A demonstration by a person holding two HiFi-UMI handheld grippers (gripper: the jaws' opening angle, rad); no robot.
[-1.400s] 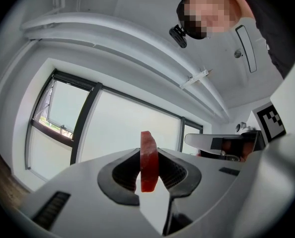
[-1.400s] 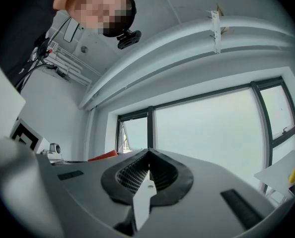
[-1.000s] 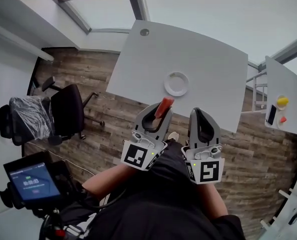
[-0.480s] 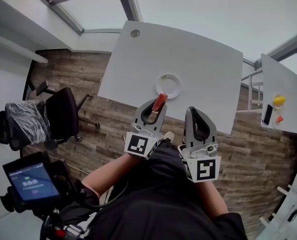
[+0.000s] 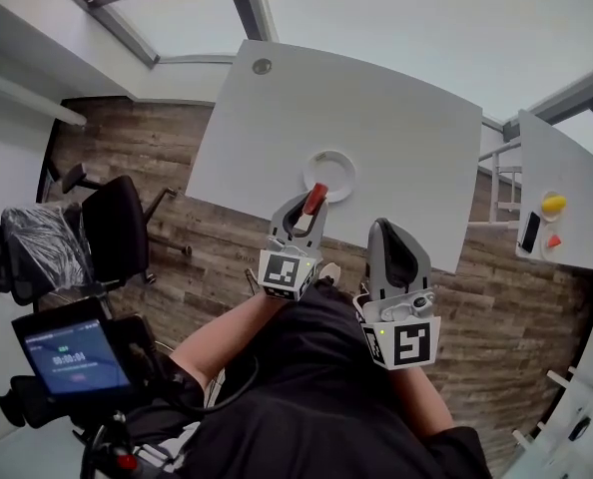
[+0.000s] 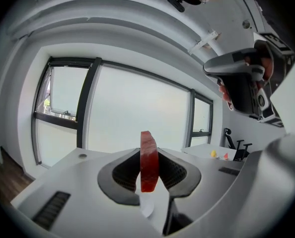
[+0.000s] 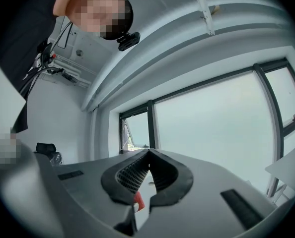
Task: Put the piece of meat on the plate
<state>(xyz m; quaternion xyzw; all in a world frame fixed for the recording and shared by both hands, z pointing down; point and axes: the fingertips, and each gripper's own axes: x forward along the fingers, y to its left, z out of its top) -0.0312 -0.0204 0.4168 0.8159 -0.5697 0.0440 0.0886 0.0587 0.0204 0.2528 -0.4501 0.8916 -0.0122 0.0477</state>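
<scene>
A red slab of meat [image 5: 314, 199] stands on edge between the jaws of my left gripper [image 5: 307, 208], which is shut on it. In the left gripper view the meat [image 6: 148, 160] sticks up above the black pads [image 6: 125, 172]. It hangs over the near edge of the white table [image 5: 406, 128], just short of the white plate [image 5: 330, 175]. My right gripper [image 5: 392, 239] is lower and to the right, off the table's edge, with its jaws [image 7: 147, 157] shut on nothing.
A second white table [image 5: 566, 168] at the right carries a yellow object [image 5: 553, 204], a red one and a dark phone. A black office chair [image 5: 112, 233] stands on the wooden floor at the left. A screen device [image 5: 72, 357] is mounted near my left side.
My left gripper has carried the meat forward, closer to the plate. The right gripper has barely moved.
</scene>
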